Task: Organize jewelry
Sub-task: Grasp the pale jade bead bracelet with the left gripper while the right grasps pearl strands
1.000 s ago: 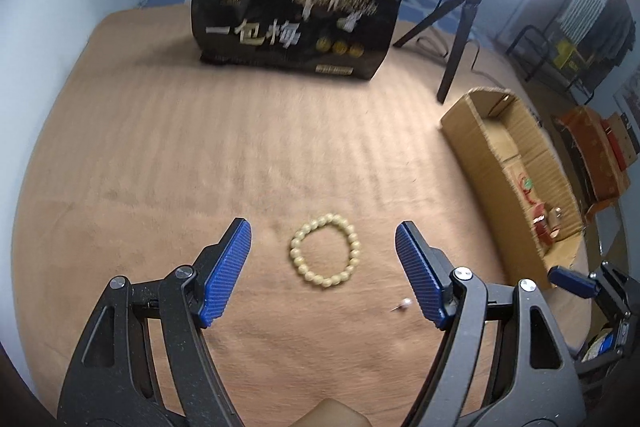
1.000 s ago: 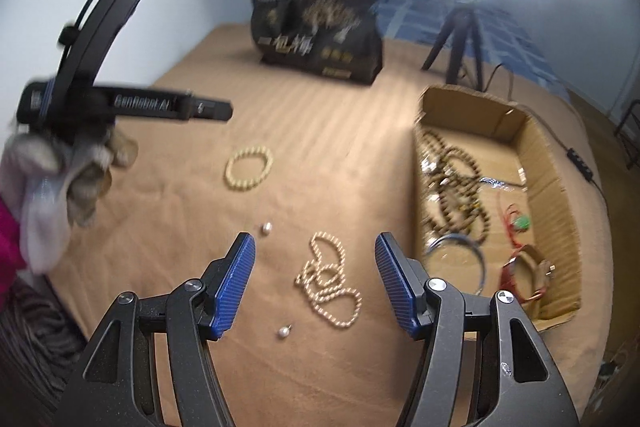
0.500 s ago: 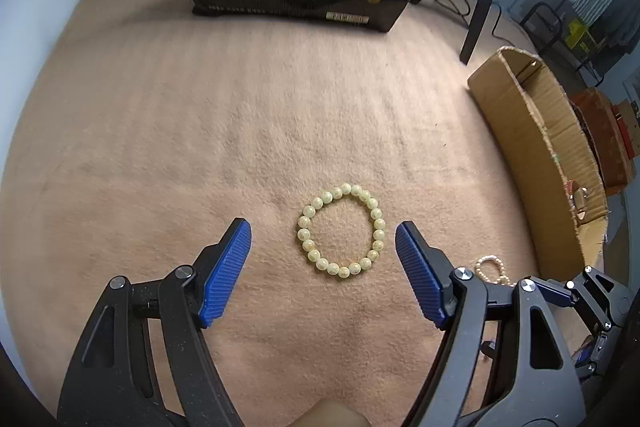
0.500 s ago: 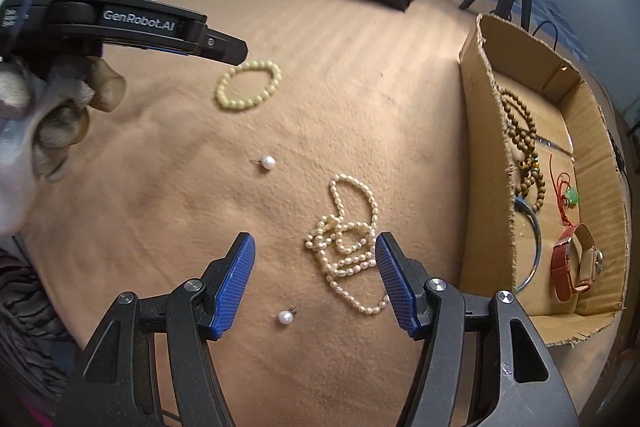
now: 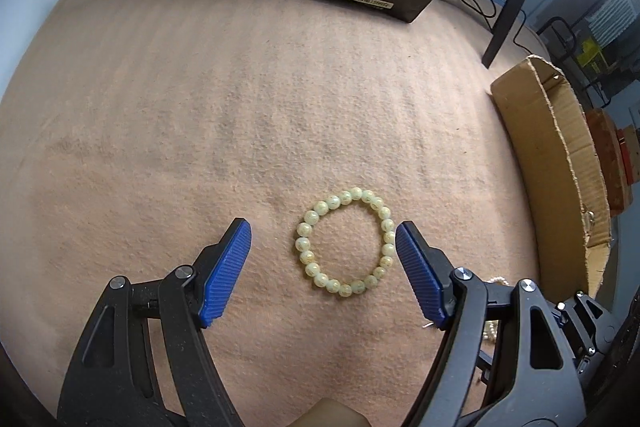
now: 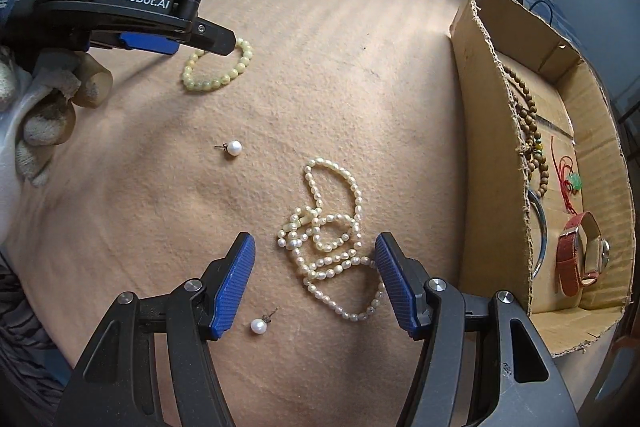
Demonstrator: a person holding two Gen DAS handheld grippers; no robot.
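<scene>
Left wrist: round glossy bead bracelet point(image 5: 345, 241)

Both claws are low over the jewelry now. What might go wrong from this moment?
1. The left claw sits off-centre: its right finger nearly touches the green bead bracelet, so closing may push it sideways.
2. The pearl necklace lies tangled; the right claw may catch one loop and drag the rest.
3. A pearl earring beside the right claw could get knocked away.
</scene>
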